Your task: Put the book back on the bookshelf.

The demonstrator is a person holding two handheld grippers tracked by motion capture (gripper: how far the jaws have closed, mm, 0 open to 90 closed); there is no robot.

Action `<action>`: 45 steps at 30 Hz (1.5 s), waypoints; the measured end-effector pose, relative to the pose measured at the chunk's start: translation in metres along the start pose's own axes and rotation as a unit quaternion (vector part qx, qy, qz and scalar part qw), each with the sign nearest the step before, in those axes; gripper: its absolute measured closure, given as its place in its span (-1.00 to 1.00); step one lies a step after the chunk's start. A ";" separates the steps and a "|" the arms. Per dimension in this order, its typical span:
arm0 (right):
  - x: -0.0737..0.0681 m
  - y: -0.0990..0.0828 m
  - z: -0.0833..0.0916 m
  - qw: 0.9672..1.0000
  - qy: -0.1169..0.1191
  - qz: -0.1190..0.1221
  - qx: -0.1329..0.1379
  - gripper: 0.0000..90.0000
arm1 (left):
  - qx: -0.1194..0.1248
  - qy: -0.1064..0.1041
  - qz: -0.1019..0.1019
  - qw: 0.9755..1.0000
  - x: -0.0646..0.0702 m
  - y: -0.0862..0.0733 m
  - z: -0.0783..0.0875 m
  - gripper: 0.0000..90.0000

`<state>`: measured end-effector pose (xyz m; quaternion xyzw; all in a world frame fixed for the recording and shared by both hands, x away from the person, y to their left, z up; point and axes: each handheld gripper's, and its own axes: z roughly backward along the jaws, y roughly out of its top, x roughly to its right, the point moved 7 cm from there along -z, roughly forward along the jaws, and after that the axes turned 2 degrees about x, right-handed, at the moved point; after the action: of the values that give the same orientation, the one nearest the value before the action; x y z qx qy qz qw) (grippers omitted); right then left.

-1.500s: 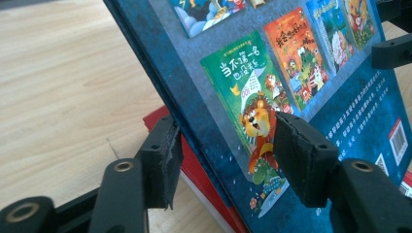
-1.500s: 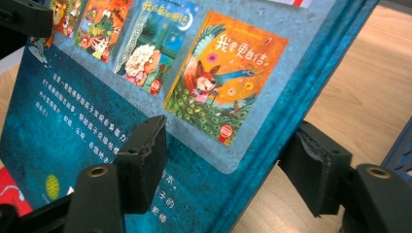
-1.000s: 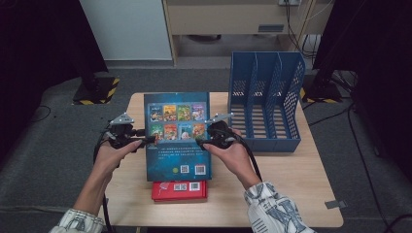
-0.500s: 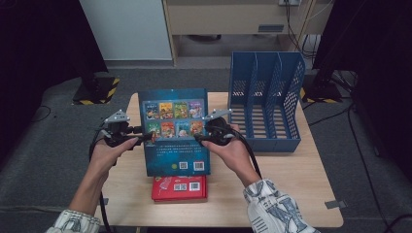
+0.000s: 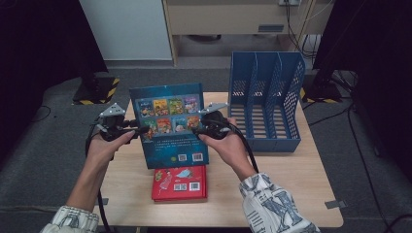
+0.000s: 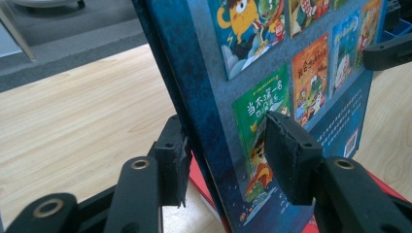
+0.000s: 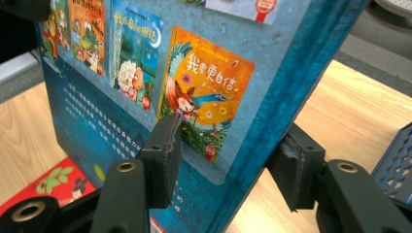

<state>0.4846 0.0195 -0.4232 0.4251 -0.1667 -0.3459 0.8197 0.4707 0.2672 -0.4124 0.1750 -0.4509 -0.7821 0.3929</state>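
1. Now the left gripper [image 5: 144, 129] clamps the blue book [image 5: 170, 126] by its left edge, jaws closed tight.
2. Right gripper [image 5: 194, 129] has just been closing on its right edge.
3. Book stands tilted above the table [image 5: 272, 184], over a red book [image 5: 179, 183].

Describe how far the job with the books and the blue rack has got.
Done: nothing filed; the blue rack has no book in it. In hand: the left gripper and right gripper clamp the blue book at its side edges, tilted up above the table. Left: rack it, then the red book.
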 end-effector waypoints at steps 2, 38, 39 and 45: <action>0.000 0.002 0.001 1.000 -0.001 -0.002 0.004 0.12 | 0.000 0.004 -0.001 1.000 0.000 0.002 0.001 0.17; -0.021 -0.002 0.029 0.998 0.011 0.017 0.051 0.54 | 0.065 0.011 0.004 0.998 -0.004 0.017 -0.004 -0.23; -0.024 -0.003 0.030 0.998 0.012 0.017 0.052 0.56 | 0.064 0.010 0.004 0.998 -0.004 0.017 -0.004 -0.25; -0.034 -0.006 0.034 0.998 0.021 0.024 0.053 0.61 | 0.061 0.017 -0.009 0.998 -0.001 0.017 -0.004 -0.38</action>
<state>0.4392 0.0214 -0.4076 0.4711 -0.1778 -0.3078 0.8073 0.4820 0.2610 -0.4004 0.2162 -0.4890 -0.7537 0.3821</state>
